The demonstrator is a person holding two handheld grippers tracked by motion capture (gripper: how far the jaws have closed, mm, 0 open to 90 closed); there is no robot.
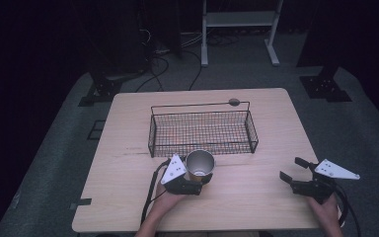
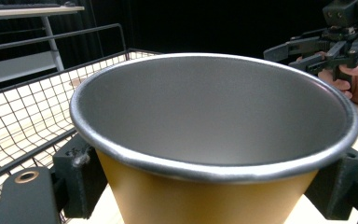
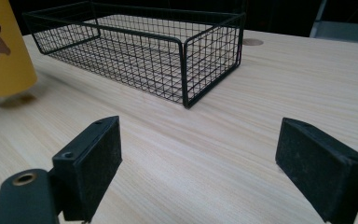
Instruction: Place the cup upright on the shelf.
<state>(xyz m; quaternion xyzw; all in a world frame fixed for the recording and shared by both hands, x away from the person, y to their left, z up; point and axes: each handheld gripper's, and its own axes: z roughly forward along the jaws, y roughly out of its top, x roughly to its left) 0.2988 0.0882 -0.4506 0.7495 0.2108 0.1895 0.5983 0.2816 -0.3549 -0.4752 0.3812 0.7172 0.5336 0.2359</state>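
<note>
cup (image 1: pixel 200 164) is clamped upright by the left gripper (image 1: pixel 193 183), likely for lifting into the basket (image 1: pixel 202 129). right gripper (image 1: pixel 290 170) is kept open, empty, well apart.

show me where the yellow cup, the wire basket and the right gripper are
yellow cup (image 1: pixel 199 164), high view, inner wall.
wire basket (image 1: pixel 203 147), high view, near rim.
right gripper (image 1: pixel 293 169), high view, between its jaw tips.

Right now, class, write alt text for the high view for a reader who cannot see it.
The left tool grips a yellow metal cup just in front of a black wire basket on a wooden table; the right tool rests open.
</note>
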